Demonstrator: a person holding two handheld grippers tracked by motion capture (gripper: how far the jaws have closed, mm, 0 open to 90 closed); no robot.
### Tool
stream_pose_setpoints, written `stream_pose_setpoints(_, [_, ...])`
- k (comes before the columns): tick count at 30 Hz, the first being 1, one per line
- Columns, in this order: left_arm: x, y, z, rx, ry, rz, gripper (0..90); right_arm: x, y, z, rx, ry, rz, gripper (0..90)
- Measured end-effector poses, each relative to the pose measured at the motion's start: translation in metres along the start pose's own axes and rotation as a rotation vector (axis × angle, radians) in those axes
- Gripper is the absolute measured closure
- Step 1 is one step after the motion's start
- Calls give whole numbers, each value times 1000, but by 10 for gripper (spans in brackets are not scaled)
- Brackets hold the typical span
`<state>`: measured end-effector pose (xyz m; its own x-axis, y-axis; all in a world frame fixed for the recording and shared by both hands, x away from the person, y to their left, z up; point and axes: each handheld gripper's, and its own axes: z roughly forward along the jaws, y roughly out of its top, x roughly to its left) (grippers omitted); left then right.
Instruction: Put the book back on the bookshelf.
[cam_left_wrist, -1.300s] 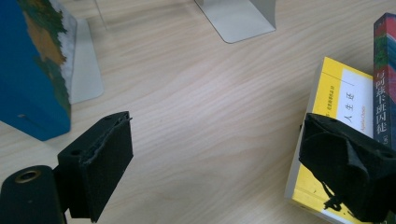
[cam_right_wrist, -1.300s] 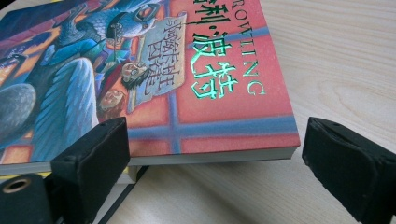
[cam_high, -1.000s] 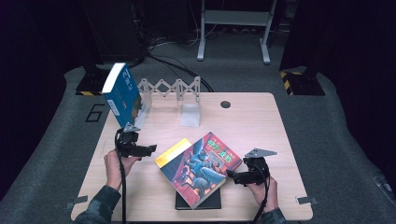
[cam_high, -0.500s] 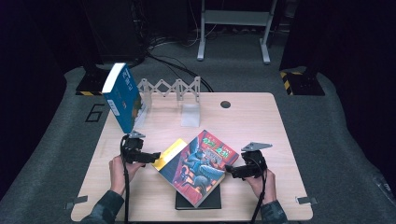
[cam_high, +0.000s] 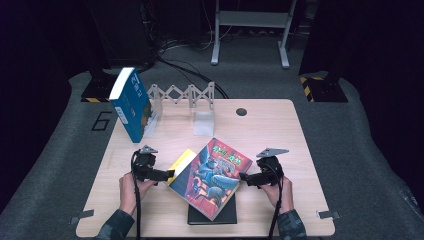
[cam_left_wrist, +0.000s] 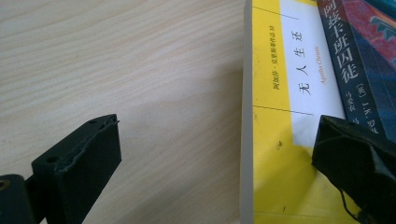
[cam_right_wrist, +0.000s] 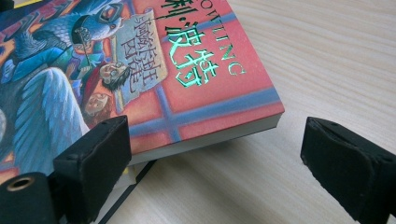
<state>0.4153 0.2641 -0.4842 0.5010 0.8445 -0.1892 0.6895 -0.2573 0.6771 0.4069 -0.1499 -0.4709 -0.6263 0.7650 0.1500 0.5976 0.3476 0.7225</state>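
Far left at the back of the table (cam_high: 280, 125), a blue book (cam_high: 131, 104) stands upright against a white folding rack (cam_high: 186, 94). In front of it the left gripper (cam_high: 169, 175) sits low over the wood, jaws wide apart and pointing right at the yellow book (cam_high: 181, 163); they've just been opening a bit more, and in the left gripper view the yellow book's (cam_left_wrist: 275, 140) edge lies between them, one jaw over its cover, the pads not squeezing it. Compared with a second ago, that gripper has dropped down and come in closer to the yellow book.

In the middle is the stack: a black book (cam_high: 227, 216) on the bottom, the yellow one, and the red book (cam_high: 212, 177) with the painted cover on top. Its long axis runs diagonally, from back right to front left, with the title end toward the back.

On the right, the right gripper (cam_high: 243, 176) points left at the red book's (cam_right_wrist: 177, 70) corner, jaws open, the corner just inside them with nothing clamped. It has slid in nearer than before.
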Motion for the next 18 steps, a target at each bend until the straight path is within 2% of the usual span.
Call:
stream_pose_setpoints(4, [0,-3,-1,3,-19,-17,0,-2,2,3,0,10,11,81])
stream_pose_setpoints(6, [-1,-5,-2,9,-21,-10,0,-4,4,5,0,15,6,81])
stream_pose_setpoints(7, [-2,-6,-2,8,-25,-4,0,-3,5,5,3,21,22,81])
stream_pose_setpoints(8, [-2,-6,-3,10,-24,3,0,-5,6,6,-3,18,6,83])
stream_pose_setpoints(12, [-5,-9,-4,8,-23,-1,0,-6,8,9,-4,29,5,88])
stream_pose_setpoints(13, [-4,-9,-4,13,-24,15,0,-7,8,9,-5,34,7,87])
stream_pose_setpoints(16, [-6,-10,-4,10,-27,11,0,-7,6,9,0,48,39,92])
stream_pose_setpoints(18, [-7,-11,-5,9,-27,3,0,-6,6,8,-11,42,38,101])
